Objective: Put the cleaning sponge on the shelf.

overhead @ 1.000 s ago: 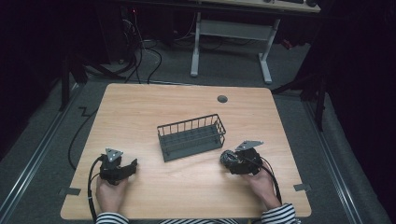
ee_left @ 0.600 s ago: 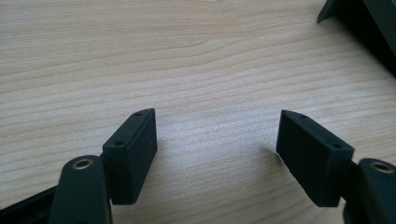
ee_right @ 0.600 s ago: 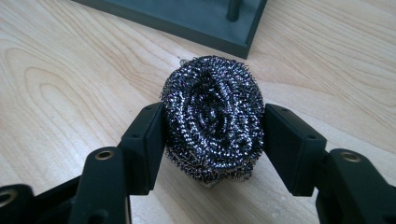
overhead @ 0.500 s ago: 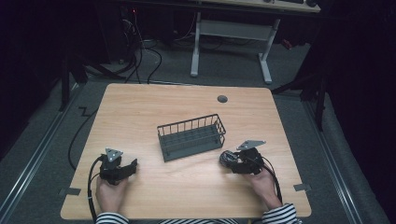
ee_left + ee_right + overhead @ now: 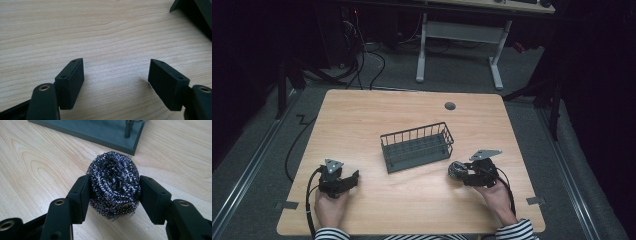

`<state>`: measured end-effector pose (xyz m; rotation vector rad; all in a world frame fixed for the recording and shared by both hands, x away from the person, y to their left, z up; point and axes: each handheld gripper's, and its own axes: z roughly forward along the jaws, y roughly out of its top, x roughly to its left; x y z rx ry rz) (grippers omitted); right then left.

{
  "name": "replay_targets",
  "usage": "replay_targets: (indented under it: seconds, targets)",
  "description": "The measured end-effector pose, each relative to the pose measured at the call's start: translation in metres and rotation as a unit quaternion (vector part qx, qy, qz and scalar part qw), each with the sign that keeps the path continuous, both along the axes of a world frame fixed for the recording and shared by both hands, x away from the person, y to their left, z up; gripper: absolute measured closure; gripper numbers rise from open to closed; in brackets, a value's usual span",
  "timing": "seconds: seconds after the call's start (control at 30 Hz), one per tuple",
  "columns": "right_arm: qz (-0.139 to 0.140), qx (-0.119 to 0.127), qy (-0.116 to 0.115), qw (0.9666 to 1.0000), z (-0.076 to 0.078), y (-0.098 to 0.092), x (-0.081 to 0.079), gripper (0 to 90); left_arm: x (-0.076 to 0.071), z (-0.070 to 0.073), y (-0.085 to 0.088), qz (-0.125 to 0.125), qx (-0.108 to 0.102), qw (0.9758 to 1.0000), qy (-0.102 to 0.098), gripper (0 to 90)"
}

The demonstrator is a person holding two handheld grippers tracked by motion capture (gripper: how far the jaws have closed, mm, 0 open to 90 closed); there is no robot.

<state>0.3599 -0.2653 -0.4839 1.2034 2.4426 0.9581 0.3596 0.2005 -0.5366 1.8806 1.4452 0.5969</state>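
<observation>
The right hand-held gripper (image 5: 113, 186) has just been closing and now pinches a dark, round steel-wool scouring pad (image 5: 113, 185) between its two black pads, near the tabletop's (image 5: 412, 107) near right corner. The pad sits just beside the right end of the dark grey wire basket (image 5: 417, 146) at the tabletop's middle. The left hand-held gripper (image 5: 116, 72) rests near the near left corner, jaws wide over bare wood.

right gripper (image 5: 113, 192) — jaws just closed on steel wool scourer (image 5: 113, 183) | wire basket (image 5: 100, 131) just beyond — on table (image 5: 32, 165)
</observation>
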Motion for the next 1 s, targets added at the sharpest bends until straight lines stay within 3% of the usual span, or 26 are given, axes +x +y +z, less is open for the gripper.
replay_targets:
  seconds: [0.57, 1.0]
  targets:
    - [0.012, 0.041, -0.008, 0.9991, 0.033, -0.007, 0.001, 45.4, 0.0, 0.0, 0.0, 0.0, 0.0, 1.0, 0.0, 29.2]
    - [0.025, 0.069, -0.021, 0.9971, 0.069, -0.006, 0.014, 45.4, 0.0, 0.0, 0.001, -0.001, -0.002, 1.0, 0.0, 29.1]
